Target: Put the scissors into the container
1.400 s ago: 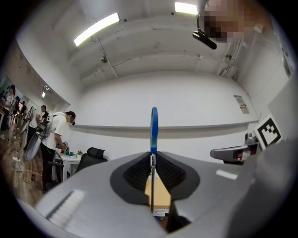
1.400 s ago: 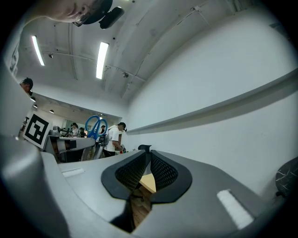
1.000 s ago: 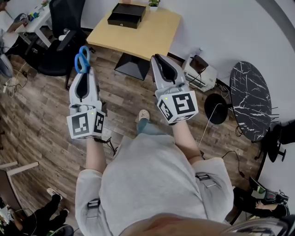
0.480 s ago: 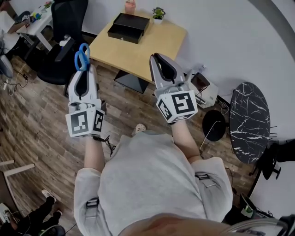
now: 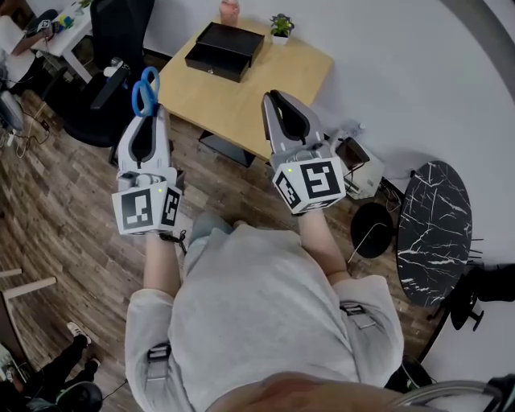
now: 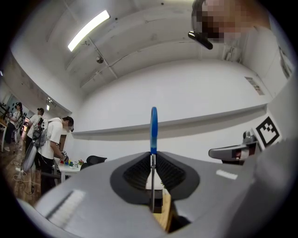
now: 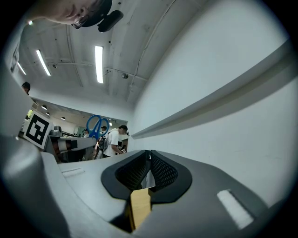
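Note:
Blue-handled scissors (image 5: 145, 90) stick up out of my left gripper (image 5: 146, 111), which is shut on their blades; the handles point away from me. In the left gripper view the scissors (image 6: 153, 130) stand edge-on between the closed jaws of the left gripper (image 6: 152, 160). My right gripper (image 5: 274, 98) is shut with nothing in it, level with the left one. The right gripper view shows its jaws (image 7: 149, 157) pressed together and the scissors (image 7: 97, 126) off to the left. A black open container (image 5: 225, 50) lies on the far side of a wooden table (image 5: 273, 80) ahead.
A small potted plant (image 5: 281, 24) and a pink cup (image 5: 229, 10) stand behind the container. A black office chair (image 5: 113, 48) is left of the table. A round marble table (image 5: 430, 229) stands at the right. People work at a white desk (image 6: 70, 168).
The table and container have come closer to me and slid lower in the head view. Both grippers keep their pose, the left still holding the scissors.

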The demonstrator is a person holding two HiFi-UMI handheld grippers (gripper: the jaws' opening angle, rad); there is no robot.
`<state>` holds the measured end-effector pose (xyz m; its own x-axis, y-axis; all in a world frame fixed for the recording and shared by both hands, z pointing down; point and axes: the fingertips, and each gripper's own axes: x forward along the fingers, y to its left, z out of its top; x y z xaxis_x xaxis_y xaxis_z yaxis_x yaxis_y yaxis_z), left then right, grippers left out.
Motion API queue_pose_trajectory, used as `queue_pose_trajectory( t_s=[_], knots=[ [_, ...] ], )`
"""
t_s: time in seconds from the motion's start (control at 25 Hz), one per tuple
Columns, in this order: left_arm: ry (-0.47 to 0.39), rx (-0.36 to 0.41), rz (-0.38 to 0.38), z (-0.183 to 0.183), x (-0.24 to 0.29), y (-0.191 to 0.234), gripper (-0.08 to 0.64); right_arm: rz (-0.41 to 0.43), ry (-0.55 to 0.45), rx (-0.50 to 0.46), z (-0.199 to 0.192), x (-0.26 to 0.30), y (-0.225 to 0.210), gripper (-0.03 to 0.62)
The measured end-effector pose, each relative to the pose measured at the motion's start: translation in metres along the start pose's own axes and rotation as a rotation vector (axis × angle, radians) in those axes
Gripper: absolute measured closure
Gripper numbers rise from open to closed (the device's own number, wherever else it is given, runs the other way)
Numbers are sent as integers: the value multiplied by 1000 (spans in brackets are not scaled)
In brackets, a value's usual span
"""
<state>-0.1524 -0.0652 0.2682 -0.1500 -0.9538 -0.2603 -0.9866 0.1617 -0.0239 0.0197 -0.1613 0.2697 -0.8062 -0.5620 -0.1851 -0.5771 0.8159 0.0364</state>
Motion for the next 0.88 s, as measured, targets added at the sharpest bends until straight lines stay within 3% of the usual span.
queue_pose_trajectory(
  t_s=[0.4,0.88],
  knots=[
    [3,-6,-65,-20,61,-6,469,-49,13,3,-13,33,-39,558],
    [5,-30,-174,-48,164,31,469,-115,19,-29,-25,126,-68,558]
  ],
)
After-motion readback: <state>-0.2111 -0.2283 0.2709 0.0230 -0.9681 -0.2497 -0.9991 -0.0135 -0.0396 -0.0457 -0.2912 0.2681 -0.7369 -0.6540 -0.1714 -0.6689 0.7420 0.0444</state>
